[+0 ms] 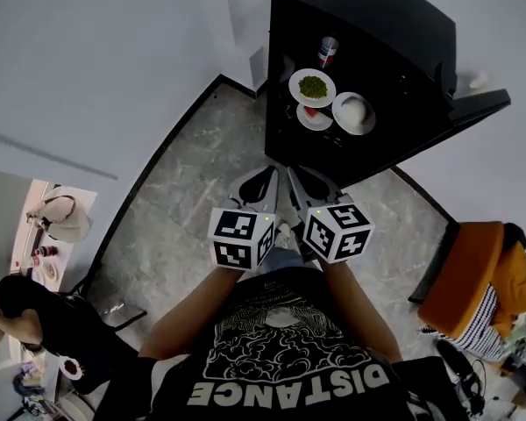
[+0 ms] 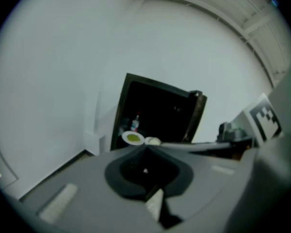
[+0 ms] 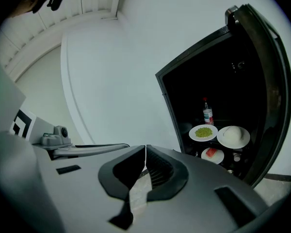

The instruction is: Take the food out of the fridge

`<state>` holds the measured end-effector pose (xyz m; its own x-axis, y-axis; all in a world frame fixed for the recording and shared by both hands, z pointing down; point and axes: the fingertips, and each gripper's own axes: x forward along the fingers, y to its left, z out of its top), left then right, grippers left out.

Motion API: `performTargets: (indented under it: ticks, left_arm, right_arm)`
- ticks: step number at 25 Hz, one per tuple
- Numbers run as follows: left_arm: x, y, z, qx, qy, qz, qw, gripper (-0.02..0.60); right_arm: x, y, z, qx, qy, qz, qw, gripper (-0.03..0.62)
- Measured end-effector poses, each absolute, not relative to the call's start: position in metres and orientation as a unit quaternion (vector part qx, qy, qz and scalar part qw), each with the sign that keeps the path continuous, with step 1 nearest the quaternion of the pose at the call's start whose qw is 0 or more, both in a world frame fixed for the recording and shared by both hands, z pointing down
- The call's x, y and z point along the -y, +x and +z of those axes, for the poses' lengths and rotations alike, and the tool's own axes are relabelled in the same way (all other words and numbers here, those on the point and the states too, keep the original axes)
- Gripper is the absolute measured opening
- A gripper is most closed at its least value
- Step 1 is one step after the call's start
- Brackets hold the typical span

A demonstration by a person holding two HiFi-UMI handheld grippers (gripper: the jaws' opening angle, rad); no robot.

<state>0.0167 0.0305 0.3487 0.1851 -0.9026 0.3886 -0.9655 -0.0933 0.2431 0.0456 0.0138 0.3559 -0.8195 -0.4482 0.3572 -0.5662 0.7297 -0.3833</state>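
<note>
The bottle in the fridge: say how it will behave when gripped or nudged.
The bottle stands upright, tall and narrow, so a nudge would probably tip it. Its round body would likely roll once down. The plate of green food sits just in front, so a fall might strike it.

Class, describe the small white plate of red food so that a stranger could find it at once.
Find the open black fridge by the white wall; three white plates sit inside. The small white plate of red food is the smallest, below the green-food plate and the white-mound plate.
</note>
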Motion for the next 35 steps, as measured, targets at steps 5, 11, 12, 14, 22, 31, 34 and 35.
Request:
performTargets:
  ticks: [5, 11, 12, 14, 22, 31, 34, 35]
  left_arm:
    - [0.011, 0.016, 0.351, 0.63, 0.739, 0.077, 0.227, 0.002]
    - [0.047, 0.017, 0.348, 0.626, 0.743, 0.091, 0.218, 0.002]
    - [0.052, 0.018, 0.349, 0.624, 0.745, 0.092, 0.218, 0.0]
    - [0.06, 0.02, 0.35, 0.62, 0.748, 0.094, 0.22, 0.0]
    - [0.096, 0.02, 0.358, 0.572, 0.786, 0.09, 0.216, 0.002]
    - [0.127, -0.002, 0.375, 0.467, 0.85, 0.112, 0.215, 0.002]
    - [0.139, -0.011, 0.38, 0.44, 0.865, 0.116, 0.209, 0.002]
    - [0.142, -0.014, 0.383, 0.429, 0.871, 0.119, 0.208, 0.002]
  right_arm:
    - [0.028, 0.046, 0.362, 0.916, 0.281, 0.259, 0.119, 0.003]
    - [0.071, 0.048, 0.371, 0.908, 0.289, 0.282, 0.108, 0.003]
    - [0.077, 0.05, 0.371, 0.906, 0.293, 0.286, 0.105, 0.003]
    - [0.087, 0.054, 0.372, 0.902, 0.3, 0.294, 0.1, 0.003]
    - [0.112, 0.057, 0.382, 0.877, 0.349, 0.321, 0.073, 0.003]
    - [0.141, 0.041, 0.404, 0.819, 0.453, 0.352, 0.019, 0.003]
    - [0.149, 0.032, 0.414, 0.8, 0.474, 0.368, -0.002, 0.003]
    - [0.151, 0.029, 0.417, 0.792, 0.482, 0.374, -0.012, 0.003]
